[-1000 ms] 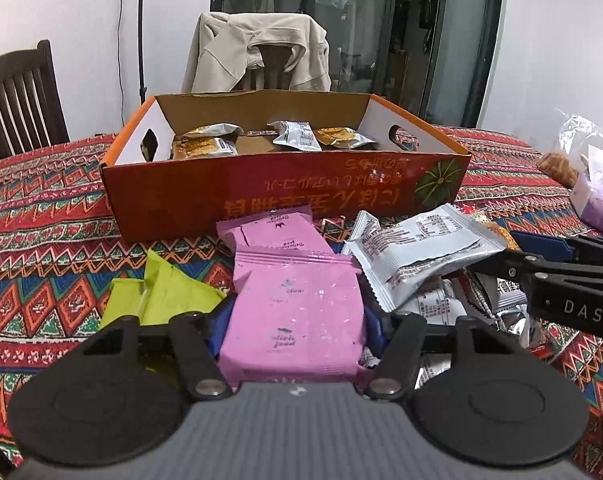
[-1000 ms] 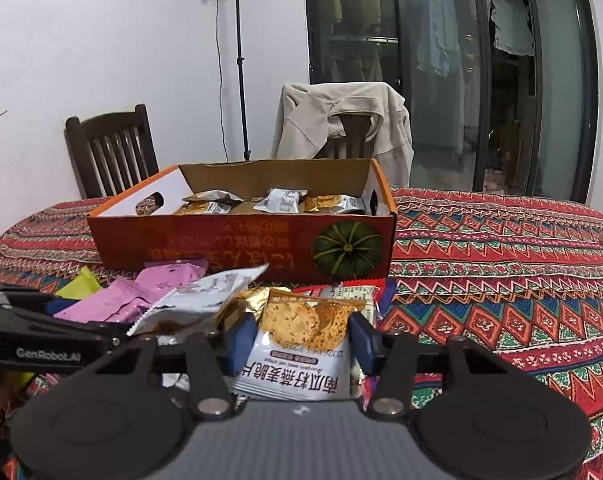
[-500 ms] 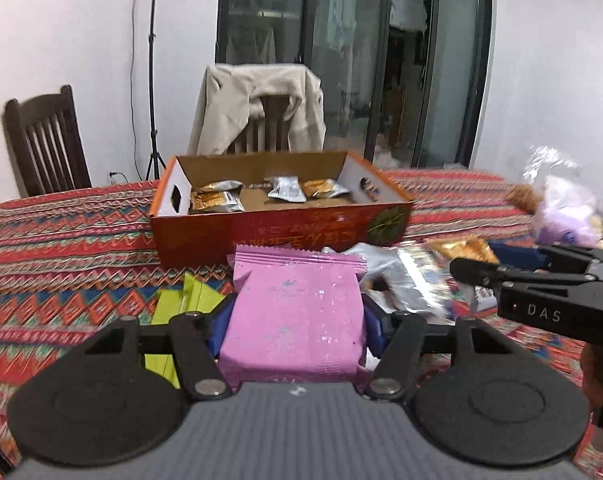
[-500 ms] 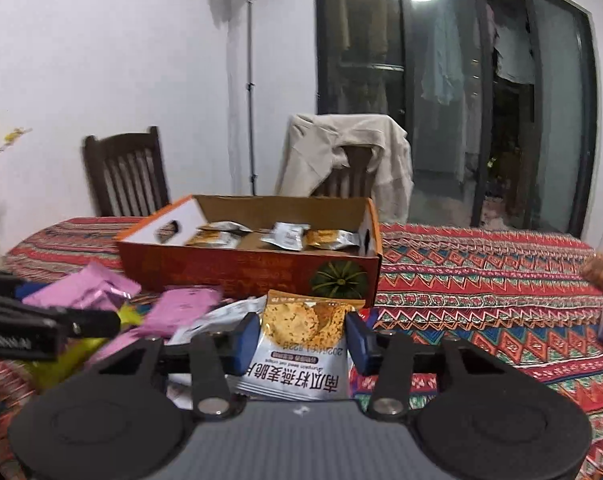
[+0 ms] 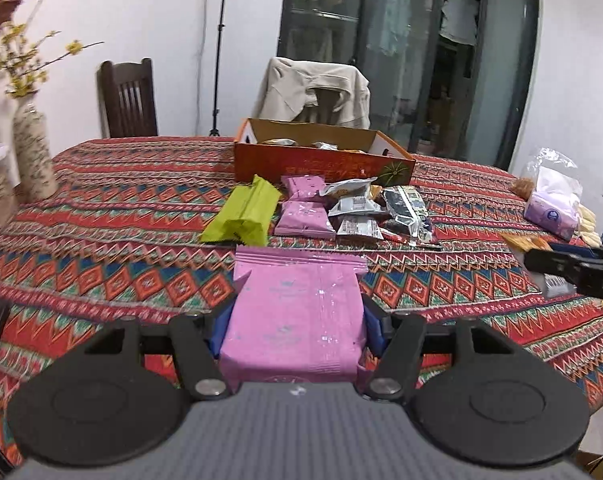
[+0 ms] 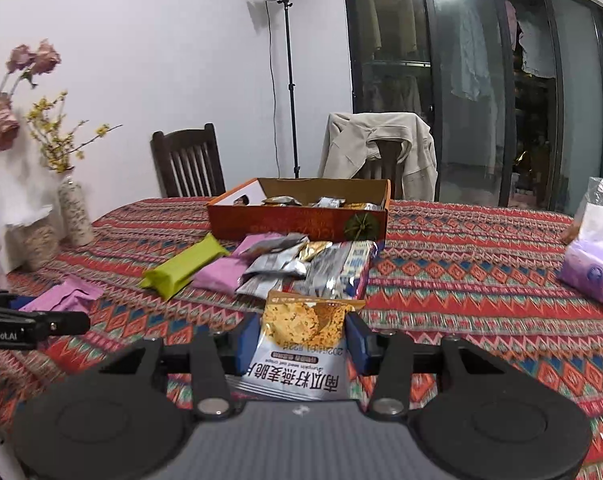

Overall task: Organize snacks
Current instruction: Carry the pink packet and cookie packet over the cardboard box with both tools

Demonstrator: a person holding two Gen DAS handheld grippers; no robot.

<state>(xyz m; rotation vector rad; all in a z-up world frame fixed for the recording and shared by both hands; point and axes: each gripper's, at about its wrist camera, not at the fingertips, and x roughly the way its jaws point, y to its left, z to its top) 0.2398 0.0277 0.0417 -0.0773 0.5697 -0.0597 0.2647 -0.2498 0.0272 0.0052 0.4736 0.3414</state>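
Both claws now back from the box (image 6: 301,216) — pink packet (image 5: 297,320) pinched in left claw (image 5: 295,326), crisp packet (image 6: 301,344) in right claw (image 6: 303,340).

Ahead of the left gripper (image 5: 295,316), bare tablecloth (image 5: 113,240) lies open up to the green packet (image 5: 243,212) and the snack pile (image 5: 357,208), which block the straight path to the orange box (image 5: 321,160). The vases (image 6: 61,216) stand far to its left, the tissue pack (image 6: 593,272) well right of the right gripper (image 6: 305,340).
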